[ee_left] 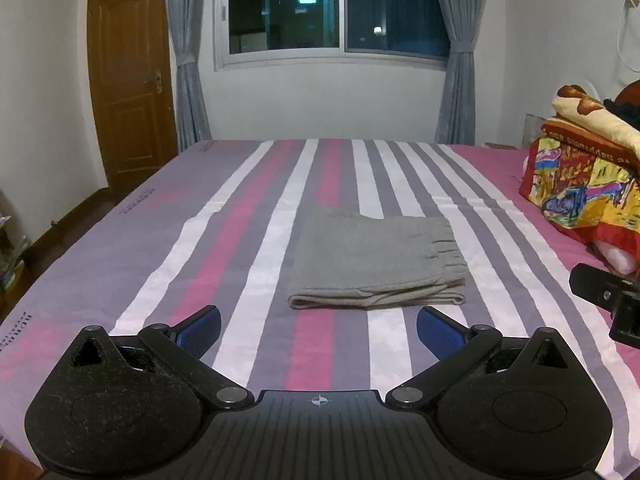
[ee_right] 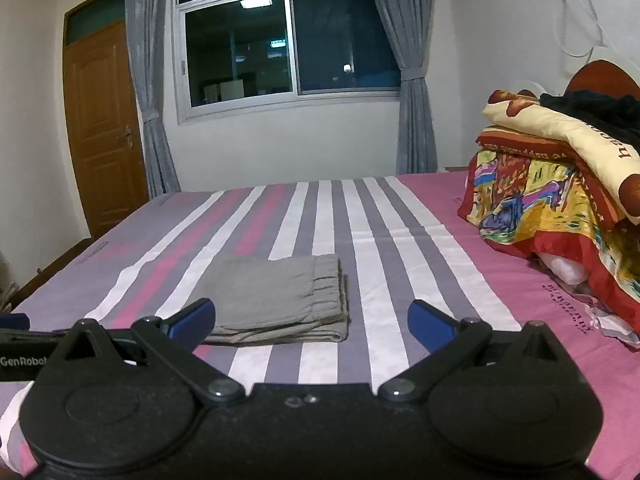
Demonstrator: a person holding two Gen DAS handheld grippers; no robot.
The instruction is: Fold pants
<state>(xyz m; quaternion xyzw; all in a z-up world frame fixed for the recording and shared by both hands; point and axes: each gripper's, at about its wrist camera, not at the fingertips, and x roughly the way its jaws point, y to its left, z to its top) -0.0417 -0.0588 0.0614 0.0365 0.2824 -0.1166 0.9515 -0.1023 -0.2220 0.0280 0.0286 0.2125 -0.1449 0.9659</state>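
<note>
On the striped pink-and-grey bed sheet (ee_left: 240,216), the folded grey cotton pants (ee_left: 374,258) lay compact; we held left tongs (ee_left: 319,330) and right tongs (ee_right: 311,322) wide, empty; folding seemingly complete, only withdrawal remained.

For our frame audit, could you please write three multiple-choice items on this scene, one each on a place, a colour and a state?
1. Where do the pants lie?
A. on the striped bed
B. on the floor
C. on the bedding pile

2. What colour are the pants?
A. black
B. grey
C. red

3. How are the pants?
A. spread flat
B. hanging
C. folded into a stack

Answers:
1 A, stripes show all round them.
2 B, plain grey cloth.
3 C, layered edges show in front; left gripper and right gripper jaws are open and empty.
</note>
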